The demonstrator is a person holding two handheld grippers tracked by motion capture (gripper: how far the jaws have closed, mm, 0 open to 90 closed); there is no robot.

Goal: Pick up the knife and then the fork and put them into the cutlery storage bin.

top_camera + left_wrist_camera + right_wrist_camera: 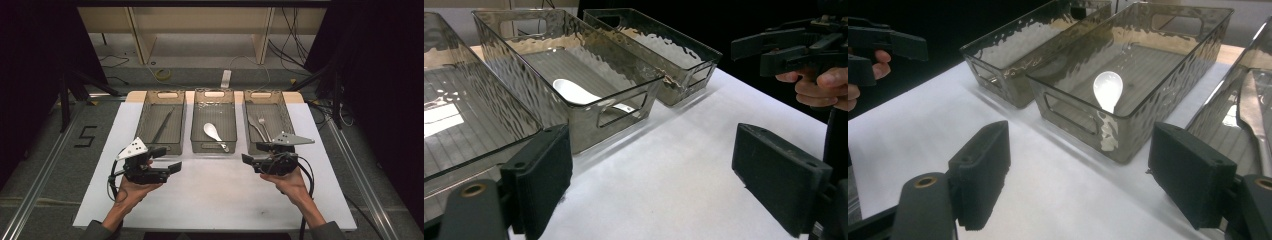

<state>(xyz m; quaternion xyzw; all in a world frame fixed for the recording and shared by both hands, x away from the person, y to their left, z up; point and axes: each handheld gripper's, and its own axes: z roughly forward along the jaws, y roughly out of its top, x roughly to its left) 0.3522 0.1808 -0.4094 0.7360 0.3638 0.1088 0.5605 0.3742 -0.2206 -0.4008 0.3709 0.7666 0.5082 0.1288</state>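
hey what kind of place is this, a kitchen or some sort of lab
Most likely a lab or recording setup, not a kitchen: a white table holding three clear bins of cutlery, cables strewn on the floor behind, dark curtains at the sides, and a taped "5" on the floor.

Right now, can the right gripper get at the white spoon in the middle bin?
Probably yes. The right gripper is open, holds nothing, and hovers just in front of the bins. The spoon lies alone in the open-topped middle bin. Only the bin's near wall stands between, so it would need to go in from above.
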